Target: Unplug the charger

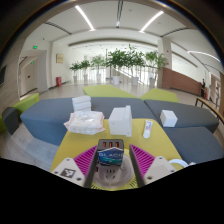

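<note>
A dark charger [110, 153] with orange USB ports on top and a blue-and-white label stands plugged upright into a round white socket [110, 179] on the yellow table [66, 143]. My gripper [112, 156] reaches over the table's near edge, with its fingers either side of the charger. The left magenta pad [87, 159] lies close against the charger's left side. The right pad [138, 158] shows a narrow gap to it. The charger stands between the fingers, still seated in the socket.
Beyond the charger on the table lie a white tissue pack [85, 123], a white box [120, 121], a small white remote-like object [147, 129] and a small white cube [168, 118]. Grey sofas [50, 115] ring the table. Potted plants [125, 60] stand far behind.
</note>
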`<state>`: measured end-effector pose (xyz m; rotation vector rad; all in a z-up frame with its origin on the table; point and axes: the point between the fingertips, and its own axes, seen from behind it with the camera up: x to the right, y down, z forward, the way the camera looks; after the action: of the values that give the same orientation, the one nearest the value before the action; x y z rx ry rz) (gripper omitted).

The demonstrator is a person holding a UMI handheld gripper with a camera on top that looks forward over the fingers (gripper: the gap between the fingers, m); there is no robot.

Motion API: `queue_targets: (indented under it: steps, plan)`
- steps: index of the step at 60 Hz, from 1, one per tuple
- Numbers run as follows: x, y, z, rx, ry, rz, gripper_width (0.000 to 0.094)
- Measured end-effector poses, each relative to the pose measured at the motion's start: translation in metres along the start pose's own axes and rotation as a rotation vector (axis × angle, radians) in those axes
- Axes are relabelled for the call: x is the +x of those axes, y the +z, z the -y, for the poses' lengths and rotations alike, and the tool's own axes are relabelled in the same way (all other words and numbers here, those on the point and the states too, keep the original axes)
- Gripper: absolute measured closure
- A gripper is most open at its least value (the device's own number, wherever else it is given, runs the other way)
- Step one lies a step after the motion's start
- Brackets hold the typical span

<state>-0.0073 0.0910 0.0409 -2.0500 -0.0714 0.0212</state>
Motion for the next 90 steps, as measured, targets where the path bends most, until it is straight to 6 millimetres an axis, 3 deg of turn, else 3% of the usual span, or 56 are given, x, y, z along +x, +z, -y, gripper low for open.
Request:
queue_targets:
  steps: [3,13,23,26,31,36,38,43,46,52,60,66,81,84,85,87,90]
  plan:
    - [-0.010,0.006,-0.002,0.018,0.007,0.051,0.0571]
    - [-0.008,0.008,0.000,0.065,-0.033,0.003,0.0735]
    - [-0.010,0.004,0.009,0.040,0.000,0.027,0.0760]
    - [-0.005,-0.012,0.039,0.116,0.014,0.020,0.0760]
    - [0.008,-0.061,0.110,0.259,-0.001,-0.018,0.0761]
    - [0.022,-0.094,0.141,0.296,0.029,-0.007,0.0759]
    - [0.031,-0.097,0.147,0.286,0.023,-0.015,0.0760]
    - [0.043,-0.103,0.126,0.208,-0.004,-0.012,0.0761]
    - [0.058,-0.101,0.103,0.168,-0.002,-0.032,0.0761]
    - [0.085,-0.095,0.040,0.035,0.000,-0.070,0.0759]
    - [0.096,-0.073,-0.048,-0.165,0.015,-0.060,0.0744]
    - [0.098,-0.059,-0.090,-0.256,0.000,-0.058,0.0698]
    - [0.099,-0.047,-0.086,-0.259,-0.006,-0.056,0.0553]
    - [0.095,-0.050,-0.086,-0.267,0.014,-0.037,0.0454]
    - [0.092,-0.051,-0.084,-0.271,0.019,-0.033,0.0366]
    - [0.091,-0.055,-0.083,-0.276,0.025,-0.023,0.0295]
    - [0.097,-0.061,-0.080,-0.271,0.011,-0.044,0.0177]
